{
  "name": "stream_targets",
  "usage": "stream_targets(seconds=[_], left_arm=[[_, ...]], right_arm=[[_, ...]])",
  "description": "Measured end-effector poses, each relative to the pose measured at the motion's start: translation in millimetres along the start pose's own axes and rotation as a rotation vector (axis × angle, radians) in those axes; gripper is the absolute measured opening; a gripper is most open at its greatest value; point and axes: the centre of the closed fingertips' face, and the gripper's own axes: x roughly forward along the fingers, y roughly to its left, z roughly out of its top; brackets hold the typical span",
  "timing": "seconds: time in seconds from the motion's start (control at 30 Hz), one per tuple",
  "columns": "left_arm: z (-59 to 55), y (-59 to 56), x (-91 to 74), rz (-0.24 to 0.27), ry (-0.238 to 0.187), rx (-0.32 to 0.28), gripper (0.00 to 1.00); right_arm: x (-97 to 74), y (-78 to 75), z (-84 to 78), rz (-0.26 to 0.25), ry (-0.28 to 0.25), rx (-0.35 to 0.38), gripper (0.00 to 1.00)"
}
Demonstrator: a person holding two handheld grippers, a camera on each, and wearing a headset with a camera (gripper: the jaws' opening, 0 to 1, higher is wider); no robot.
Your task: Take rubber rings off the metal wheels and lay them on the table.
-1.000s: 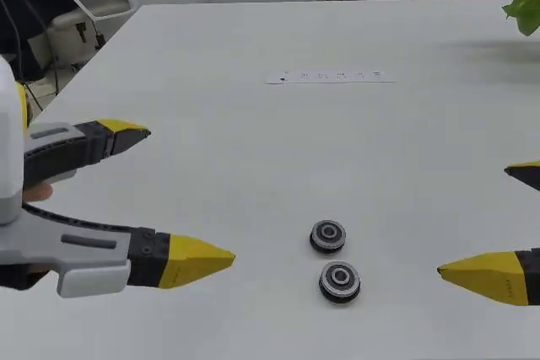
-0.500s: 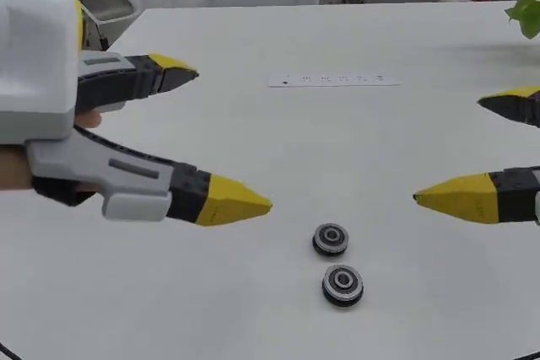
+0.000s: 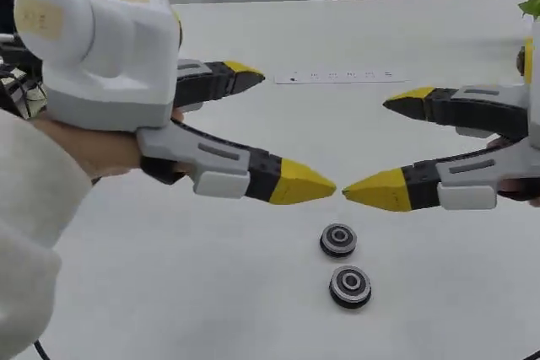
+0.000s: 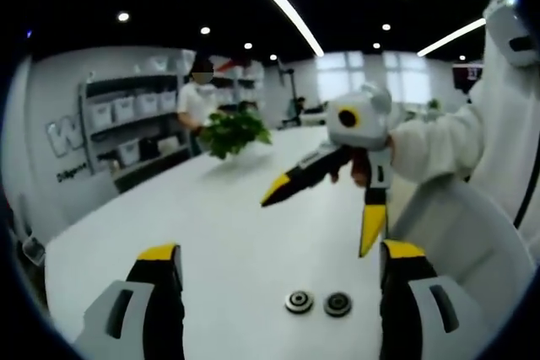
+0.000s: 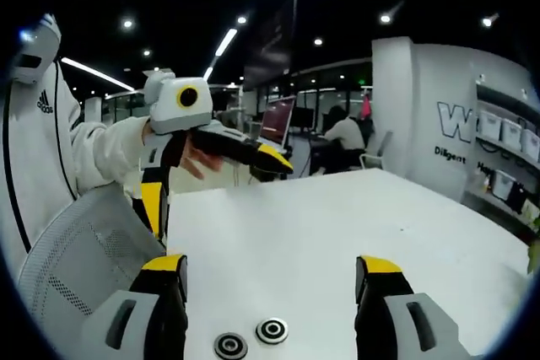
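Black rubber rings sit around the silver hubs of two small round metal wheels (image 3: 338, 240), which lie flat on the white table (image 3: 253, 309). In the head view the nearer wheel (image 3: 350, 286) rests just beside the farther one, a narrow gap between them, in the lower middle of the tabletop. Both rings are on their wheels.

Above and a little beyond the pair, the two grey-and-black grippers with yellow tips face each other. The left gripper (image 3: 294, 133) comes in from the left and the right gripper (image 3: 366, 149) from the right. Their lower yellow tips almost meet over the table, and I cannot tell whether they touch. Each has its jaws spread wide with nothing between them.

In the left gripper view the wheels (image 4: 297, 302) lie side by side on the table between that gripper's own parted jaws (image 4: 280, 250), and the right gripper (image 4: 316, 226) hangs above them, gaping and empty. In the right gripper view the wheels (image 5: 272, 330) sit low between its own wide jaws (image 5: 270, 264), with the left gripper (image 5: 219, 187) across the table, also spread and bare.

A bare hand (image 3: 93, 145) in a cream sleeve (image 3: 34, 233) grips the left gripper. Farther up the table lies a thin white printed strip (image 3: 342, 77). A green leafy plant (image 4: 232, 132) stands at the table's far edge, with grey shelves of white bins (image 4: 126, 111) along the wall behind it.
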Motion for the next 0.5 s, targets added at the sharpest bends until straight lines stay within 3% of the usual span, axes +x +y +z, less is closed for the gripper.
stream_targets(seconds=[0.07, 0.17, 0.27, 0.37, 0.5], left_arm=[[-8.7, -4.1, 7.5, -0.007, -0.011, -0.005, 0.99], [-21.4, -11.7, 16.2, -0.009, -0.039, -0.038, 1.0], [-29.2, -20.1, 22.9, -0.02, -0.066, -0.065, 0.97], [-41.5, -31.4, 26.6, -0.051, -0.029, -0.067, 0.88], [-51.1, -46.3, 33.1, -0.084, -0.023, -0.086, 0.83]], right_arm=[[3.1, 3.7, -7.4, 0.014, -0.03, 0.051, 0.8], [3.9, 11.0, -27.3, 0.033, -0.006, 0.074, 0.79], [4.3, 17.3, -50.2, 0.063, 0.063, 0.058, 0.71], [3.8, 24.4, -67.7, 0.092, 0.129, 0.02, 0.67], [3.4, 37.3, -94.6, 0.148, 0.233, 0.009, 0.65]])
